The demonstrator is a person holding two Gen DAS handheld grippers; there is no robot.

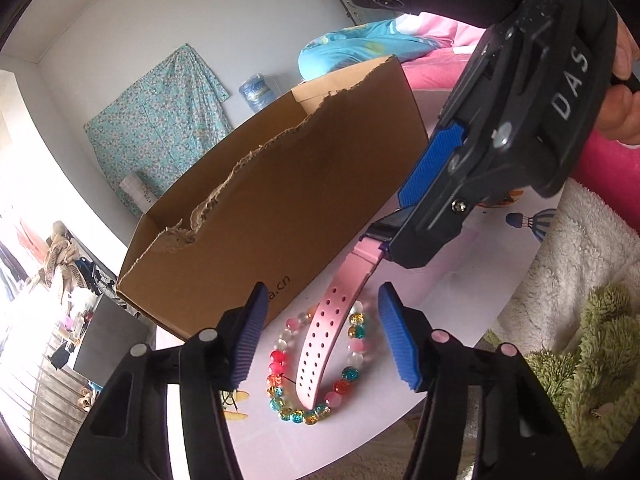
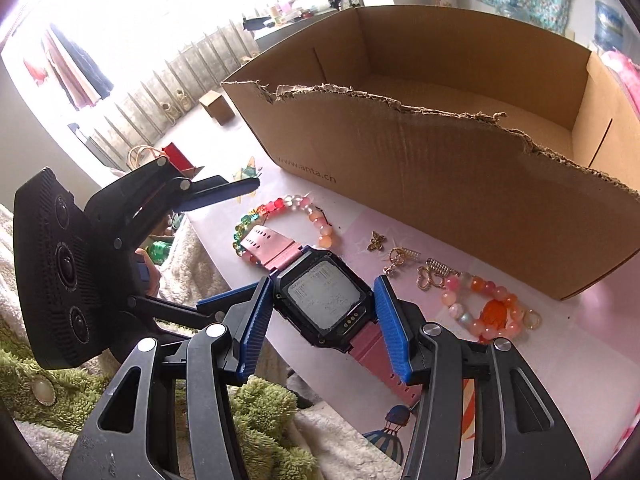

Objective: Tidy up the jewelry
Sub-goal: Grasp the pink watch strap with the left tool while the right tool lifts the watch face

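Note:
A black square watch (image 2: 324, 300) with a pink strap (image 1: 320, 344) sits between the blue pads of my right gripper (image 2: 325, 326), which is shut on the watch case. In the left wrist view that right gripper (image 1: 400, 228) comes in from the upper right. The strap's free end reaches across a ring of multicoloured beads (image 1: 316, 412) on the table. My left gripper (image 1: 324, 340) is open, its pads on either side of the strap and touching nothing. The torn cardboard box (image 2: 440, 160) stands just behind, with nothing visible on its floor.
A peach and orange bead bracelet (image 2: 488, 312), a gold butterfly charm (image 2: 376, 240) and gold earrings (image 2: 432, 274) lie on the pink table (image 2: 560, 360) before the box. More gold earrings (image 1: 236, 400) lie by my left finger. White fleece and green shaggy fabric (image 2: 264, 404) border the table's near edge.

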